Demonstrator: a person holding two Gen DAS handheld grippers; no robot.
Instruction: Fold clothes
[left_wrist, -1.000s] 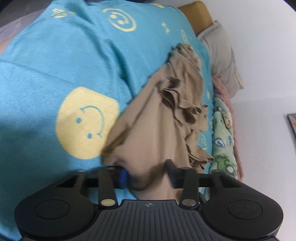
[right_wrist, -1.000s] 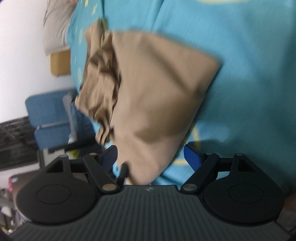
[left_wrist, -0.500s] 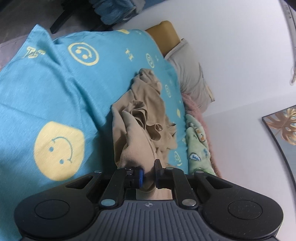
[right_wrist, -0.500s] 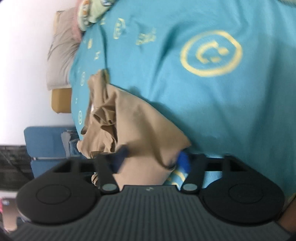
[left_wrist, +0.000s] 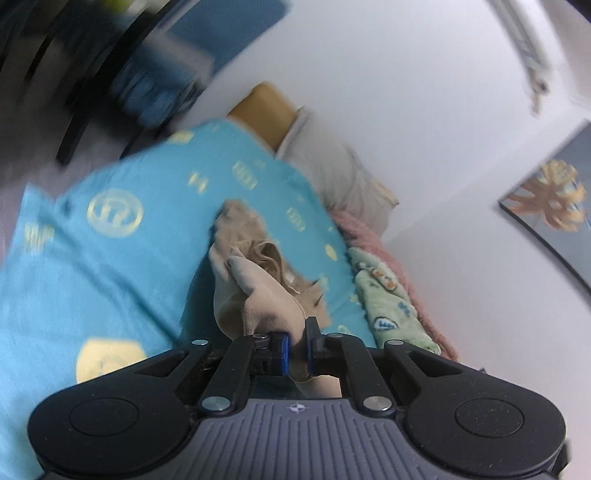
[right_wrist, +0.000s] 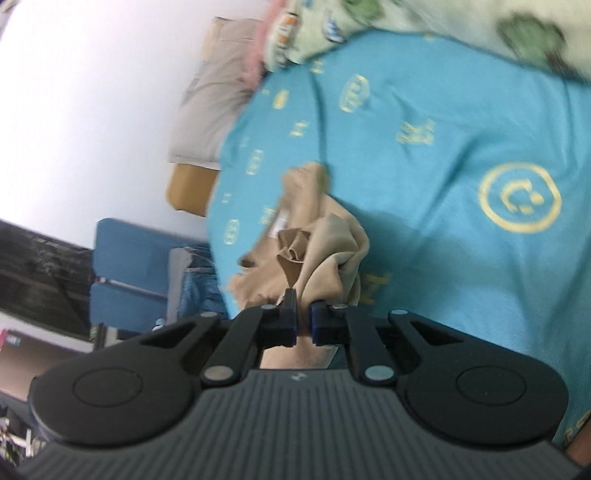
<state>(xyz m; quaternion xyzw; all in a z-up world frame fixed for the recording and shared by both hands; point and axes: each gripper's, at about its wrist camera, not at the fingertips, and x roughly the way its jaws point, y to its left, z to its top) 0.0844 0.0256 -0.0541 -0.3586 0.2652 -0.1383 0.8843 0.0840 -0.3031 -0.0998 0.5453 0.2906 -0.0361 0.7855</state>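
Left wrist: left gripper (left_wrist: 297, 345) angled down, clamped on tan garment (left_wrist: 258, 295), which trails onto the blue bedspread (left_wrist: 110, 280). Jaws were wide a second ago; bed now farther.

Right wrist: right gripper (right_wrist: 303, 323) rolled sideways, also pinching the cloth; previously open.

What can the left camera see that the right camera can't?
Only the left camera shows the picture on the wall. Only the right camera shows the blue chair. Both show tongs, left and right, each shut on the tan cloth, above the blue sheet.
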